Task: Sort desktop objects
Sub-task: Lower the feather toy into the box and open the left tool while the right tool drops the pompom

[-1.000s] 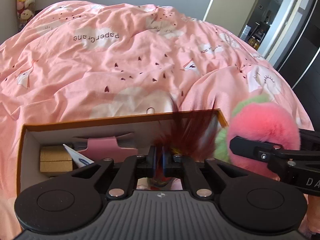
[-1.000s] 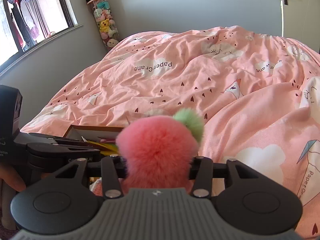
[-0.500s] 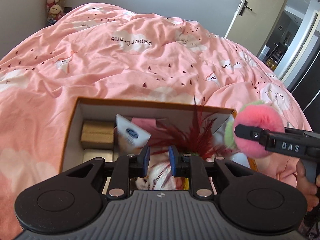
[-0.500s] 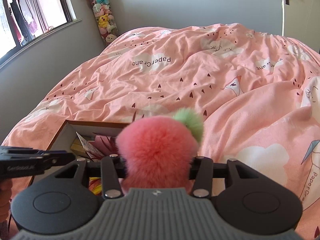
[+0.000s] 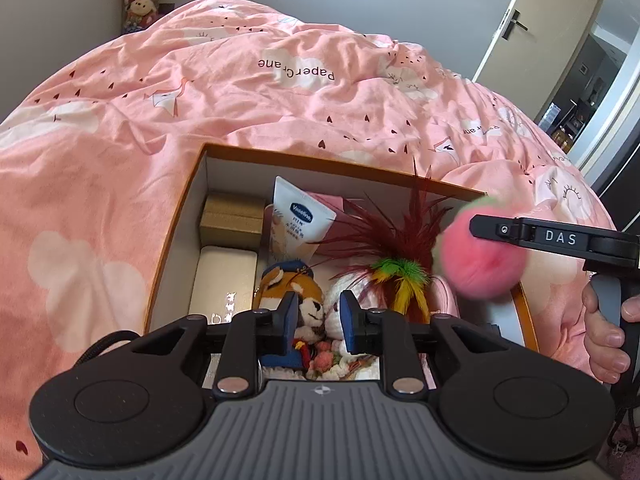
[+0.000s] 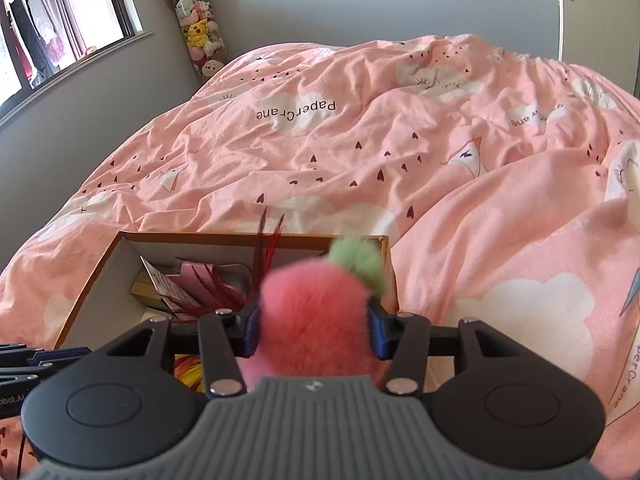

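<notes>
Left gripper (image 5: 318,322): its jaws were opening and nothing was held between the blue pads; a second earlier they had been nearly closed on the red feathers.
Feather toy (image 5: 394,256): it had been let go and lay inside the box (image 5: 176,240), its red plumes sticking up past the far wall and its green and yellow tuft low beside the plush toys (image 5: 304,300).
Meaning for the task: that item was judged as sorted, and the left gripper was left free for another object.
Right gripper (image 6: 314,330): the pink pom-pom (image 6: 316,312) was grasped between its pads, though the jaws were opening and a release was judged to be starting.
Pom-pom position: it was held in the air above the right end of the box, not yet among the contents.
Change in framing: the left view had been drawn back since a second earlier, so that far more of the box interior was shown.
Left view only: the hand cream tube (image 5: 300,220), the gold cases (image 5: 232,220), the plush toys and the person's hand (image 5: 604,332) on the right handle were shown.
Right view only: both pads against the pom-pom's sides and its green tuft (image 6: 358,260) were seen, along with the window and a column of soft toys in the corner.
</notes>
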Tool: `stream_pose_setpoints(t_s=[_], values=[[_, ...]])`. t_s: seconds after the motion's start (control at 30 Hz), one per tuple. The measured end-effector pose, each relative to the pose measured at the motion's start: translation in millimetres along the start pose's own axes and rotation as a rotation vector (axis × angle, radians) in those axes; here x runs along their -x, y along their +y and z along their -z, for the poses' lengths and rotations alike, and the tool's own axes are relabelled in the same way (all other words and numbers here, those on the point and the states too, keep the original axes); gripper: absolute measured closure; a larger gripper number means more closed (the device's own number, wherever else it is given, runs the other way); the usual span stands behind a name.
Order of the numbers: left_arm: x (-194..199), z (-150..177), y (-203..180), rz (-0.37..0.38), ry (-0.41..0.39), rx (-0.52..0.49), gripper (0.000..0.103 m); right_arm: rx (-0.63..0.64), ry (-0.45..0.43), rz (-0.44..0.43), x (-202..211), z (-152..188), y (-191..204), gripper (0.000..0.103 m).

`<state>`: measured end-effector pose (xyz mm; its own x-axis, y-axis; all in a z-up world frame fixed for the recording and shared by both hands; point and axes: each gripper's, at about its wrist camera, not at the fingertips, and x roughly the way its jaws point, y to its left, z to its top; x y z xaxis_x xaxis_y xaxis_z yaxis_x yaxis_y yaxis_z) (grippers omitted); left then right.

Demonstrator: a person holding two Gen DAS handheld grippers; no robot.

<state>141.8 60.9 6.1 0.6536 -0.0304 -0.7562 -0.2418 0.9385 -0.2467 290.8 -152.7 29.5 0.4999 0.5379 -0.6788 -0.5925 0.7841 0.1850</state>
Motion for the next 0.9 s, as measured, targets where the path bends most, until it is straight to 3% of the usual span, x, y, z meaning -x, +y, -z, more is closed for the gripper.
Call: stream_pose_setpoints(t_s=[0.13, 0.37, 0.7, 0.9], values=[[-0.5, 2.9, 4.4, 0.027, 0.022, 0.034, 0.078, 0.006, -0.015, 0.003, 8.5, -0.3, 0.6, 0.05], [7.5, 8.9, -2.8, 0.006, 0.0, 0.004, 0.078, 0.035, -0.041, 0.027, 26.9, 13.0, 10.0, 0.052], [38.8, 12.1, -22.3, -0.088, -0.121, -0.1, 0.073, 0.059, -0.116, 0.051, 69.5, 42.8, 40.2, 0.052], [50.5, 20.9, -35.0, -0.145, -0.141, -0.153, 0.066, 0.065, -0.133, 0.069, 84.2, 59.6, 55.2, 0.052]])
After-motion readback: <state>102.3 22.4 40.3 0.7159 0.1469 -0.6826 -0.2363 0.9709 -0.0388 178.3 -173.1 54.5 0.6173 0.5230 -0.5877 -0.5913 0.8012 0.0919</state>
